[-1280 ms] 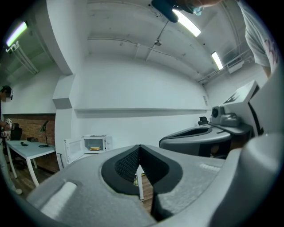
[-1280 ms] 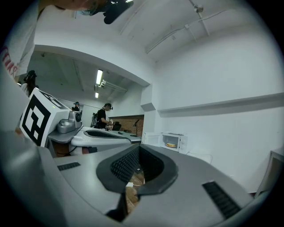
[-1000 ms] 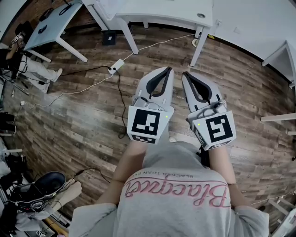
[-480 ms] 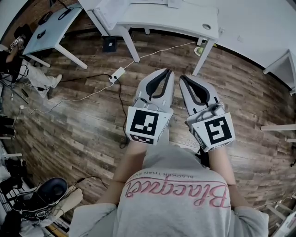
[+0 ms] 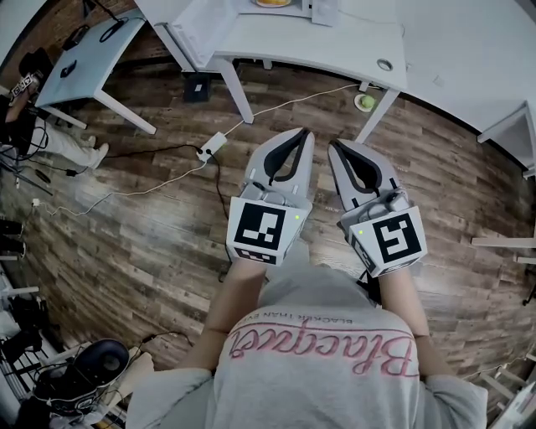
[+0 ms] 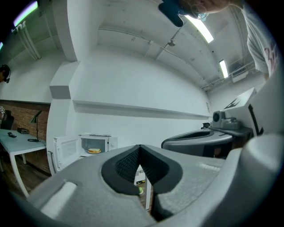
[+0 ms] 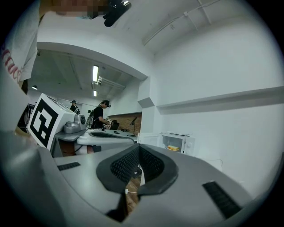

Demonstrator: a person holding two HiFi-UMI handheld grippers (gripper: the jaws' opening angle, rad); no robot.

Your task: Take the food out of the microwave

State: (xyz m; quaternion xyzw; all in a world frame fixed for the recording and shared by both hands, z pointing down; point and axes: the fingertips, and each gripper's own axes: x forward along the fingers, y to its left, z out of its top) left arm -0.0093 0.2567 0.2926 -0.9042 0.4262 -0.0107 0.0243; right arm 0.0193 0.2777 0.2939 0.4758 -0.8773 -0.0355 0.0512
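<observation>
The white microwave [image 6: 94, 145] stands on a white table [image 5: 335, 42], its door [image 6: 64, 150] swung open to the left. The food [image 6: 94, 150], a yellow-orange piece on a plate, lies inside it, and it also shows in the right gripper view as the food [image 7: 173, 148] within the microwave [image 7: 176, 142]. In the head view only a strip of the food [image 5: 272, 2] shows at the top edge. My left gripper [image 5: 303, 132] and right gripper [image 5: 333, 144] are held side by side over the wooden floor, short of the table. Both are shut and empty.
Cables and a white power strip [image 5: 211, 120] lie on the floor ahead to the left. A green object [image 5: 365, 102] sits by the table leg. Another table [image 5: 92, 50] and a seated person [image 5: 46, 126] are at the far left. People [image 7: 103, 113] stand further back.
The white table has slid down and closer in the head view, and the food has come into sight at the top edge. Both grippers stay shut, side by side.
</observation>
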